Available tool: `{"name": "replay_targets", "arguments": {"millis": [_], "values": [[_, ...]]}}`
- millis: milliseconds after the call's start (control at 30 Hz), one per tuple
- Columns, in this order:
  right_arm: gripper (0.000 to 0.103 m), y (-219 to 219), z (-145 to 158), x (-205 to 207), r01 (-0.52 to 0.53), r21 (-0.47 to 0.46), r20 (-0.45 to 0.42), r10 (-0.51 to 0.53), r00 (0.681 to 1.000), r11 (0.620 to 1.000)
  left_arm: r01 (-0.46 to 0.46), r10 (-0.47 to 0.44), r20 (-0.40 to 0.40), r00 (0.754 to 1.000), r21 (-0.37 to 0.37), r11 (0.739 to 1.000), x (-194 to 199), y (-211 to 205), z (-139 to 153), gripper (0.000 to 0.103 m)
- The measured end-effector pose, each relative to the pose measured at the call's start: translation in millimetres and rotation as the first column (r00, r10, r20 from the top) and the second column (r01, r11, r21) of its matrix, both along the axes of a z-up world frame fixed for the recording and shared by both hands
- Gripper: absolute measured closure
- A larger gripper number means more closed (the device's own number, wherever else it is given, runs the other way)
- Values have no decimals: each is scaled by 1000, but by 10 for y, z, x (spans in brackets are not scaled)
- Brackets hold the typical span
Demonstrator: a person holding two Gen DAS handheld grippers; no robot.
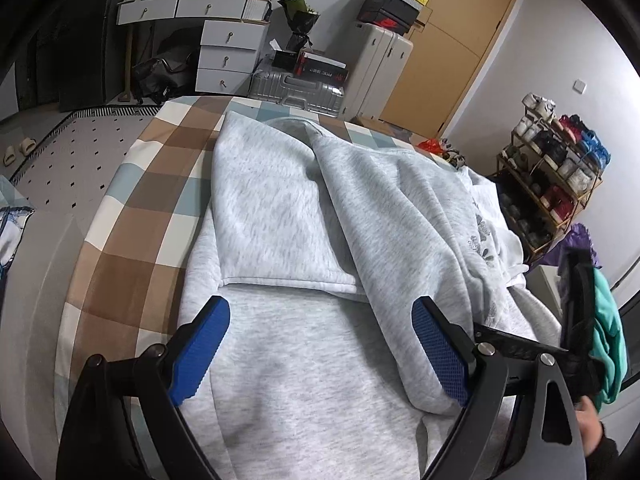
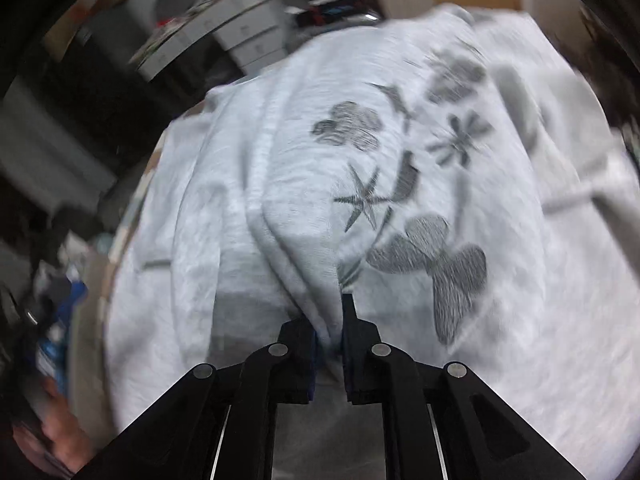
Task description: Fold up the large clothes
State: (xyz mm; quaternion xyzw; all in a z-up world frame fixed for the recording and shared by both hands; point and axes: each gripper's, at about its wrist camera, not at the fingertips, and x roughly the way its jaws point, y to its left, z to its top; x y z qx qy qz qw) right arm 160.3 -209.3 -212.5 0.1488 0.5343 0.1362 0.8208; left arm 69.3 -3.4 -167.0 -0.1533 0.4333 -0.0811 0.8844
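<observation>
Grey sweatshirt [image 1: 304, 216] lies spread across the checked bed [image 1: 132, 216]. Left gripper [image 1: 320, 344] hovers over it, jaws released wide; right gripper [image 2: 328, 332] pinches a fold beside its butterfly print [image 2: 436, 264].

Hoodie [image 1: 304, 208]: pale heather grey; darker grey embroidered motifs [image 2: 404, 184] (flowers, stars, butterfly). Bedsheet [image 1: 152, 184]: check, brown/tan/cream/pale blue. L gripper [image 1: 320, 344]: black frame, blue textured pads [image 1: 438, 344]. R gripper [image 2: 328, 328]: black. Drawers [image 1: 232, 56]: white. Door [image 1: 452, 40]: tan wood. Floor mat [image 1: 68, 152]: grey w/ black dots.
</observation>
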Motion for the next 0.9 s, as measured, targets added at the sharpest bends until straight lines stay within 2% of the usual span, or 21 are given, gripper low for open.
{"name": "replay_targets", "arguments": {"millis": [67, 133, 267, 367, 400, 500, 567, 633, 733, 800, 900], "values": [[89, -52, 151, -131, 19, 10, 46, -20, 999, 1000, 10, -10, -1, 1000, 14, 1000, 6, -44, -1, 13], [80, -117, 331, -331, 47, 28, 116, -50, 992, 999, 19, -19, 1, 1000, 35, 999, 10, -107, 8, 13], [70, -271, 589, -809, 95, 154, 234, -129, 964, 984, 45, -47, 20, 999, 84, 995, -6, -243, 40, 13], [54, -322, 633, -1059, 118, 196, 293, -173, 940, 974, 86, -86, 5, 996, 81, 993, 18, -357, 59, 13], [53, -347, 625, -1106, 129, 206, 293, -187, 938, 970, 111, -111, -3, 994, 86, 990, 48, -421, 70, 13], [53, -472, 634, -1152, 132, 231, 291, -198, 936, 964, 107, -110, 17, 994, 116, 987, 131, -555, 133, 13], [53, -601, 692, -1193, 142, 219, 305, -206, 930, 965, 131, -131, -9, 991, 130, 983, 252, -700, 139, 13], [53, -637, 720, -1228, 147, 215, 320, -211, 923, 966, 154, -147, -50, 988, 197, 968, 412, -880, 102, 13], [51, -676, 727, -1242, 137, 230, 327, -209, 922, 964, 124, -112, -60, 992, 293, 948, 612, -1016, 19, 13], [51, -685, 711, -1210, 125, 241, 321, -201, 926, 962, 114, -93, -80, 992, 324, 939, 719, -1065, -99, 13], [51, -672, 698, -1178, 102, 254, 310, -181, 933, 962, 127, -57, -188, 981, 387, 913, 884, -1053, -473, 13]]}}
